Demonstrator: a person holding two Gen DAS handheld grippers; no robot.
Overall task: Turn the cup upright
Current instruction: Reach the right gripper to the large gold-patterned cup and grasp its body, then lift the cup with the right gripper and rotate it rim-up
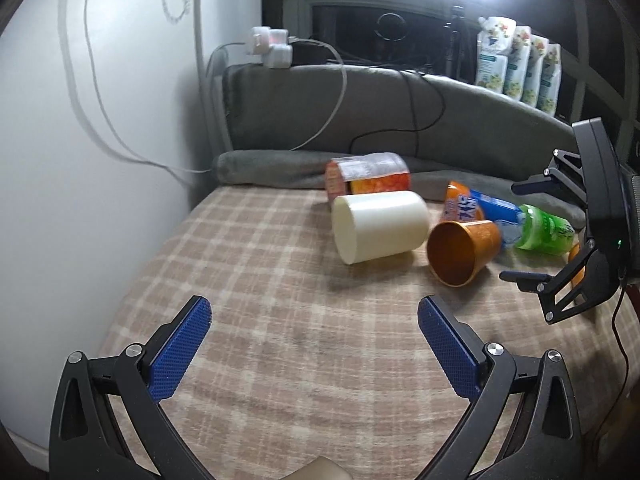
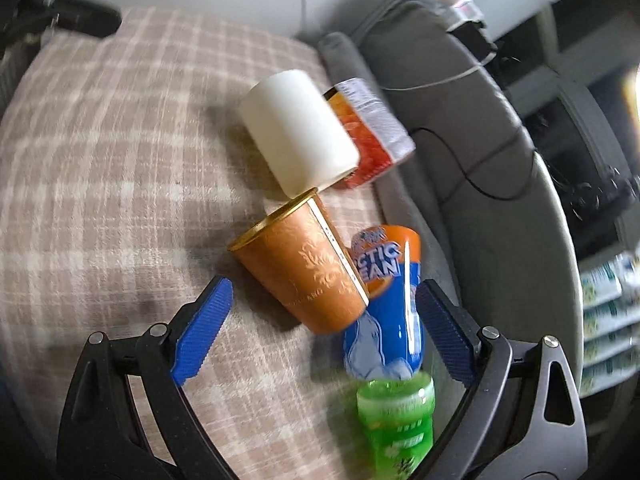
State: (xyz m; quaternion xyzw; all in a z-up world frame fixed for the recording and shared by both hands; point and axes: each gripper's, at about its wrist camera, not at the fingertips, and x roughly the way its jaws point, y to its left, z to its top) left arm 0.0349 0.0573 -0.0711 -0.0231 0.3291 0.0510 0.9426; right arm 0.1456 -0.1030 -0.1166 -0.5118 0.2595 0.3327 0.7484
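The orange cup (image 1: 464, 251) is lying on its side on the plaid blanket (image 1: 280, 320), its open mouth facing the left tool (image 1: 314, 344) and its base pointing back toward the grey cushion (image 1: 400, 120). In the right wrist view the same orange cup (image 2: 304, 272) is sitting just ahead of the right tool (image 2: 324, 332), with its base reaching in between the two blue pads while neither pad is touching it. Both tools are standing wide open and holding nothing; the left one is hovering over bare blanket, well apart from the cup. The right tool (image 1: 532, 236) is also showing at the right edge of the left wrist view, its fingers spread beside the cluster of things. Five toppled containers are lying together: one orange cup, one white cup (image 1: 380, 226) just beside it on the left with its closed base facing the left camera, one can with an orange and white label (image 1: 368, 176) behind the white cup and touching it, one blue and orange can (image 2: 386, 304) pressing against the orange cup's base, and one green bottle (image 2: 396, 412) lying at the end of the blue can. On the ledge behind the cushion, four white pouches (image 1: 520, 64) are standing in a row. Two white plugs (image 1: 272, 46) are sitting on the cushion's top edge, with cables trailing down from them.
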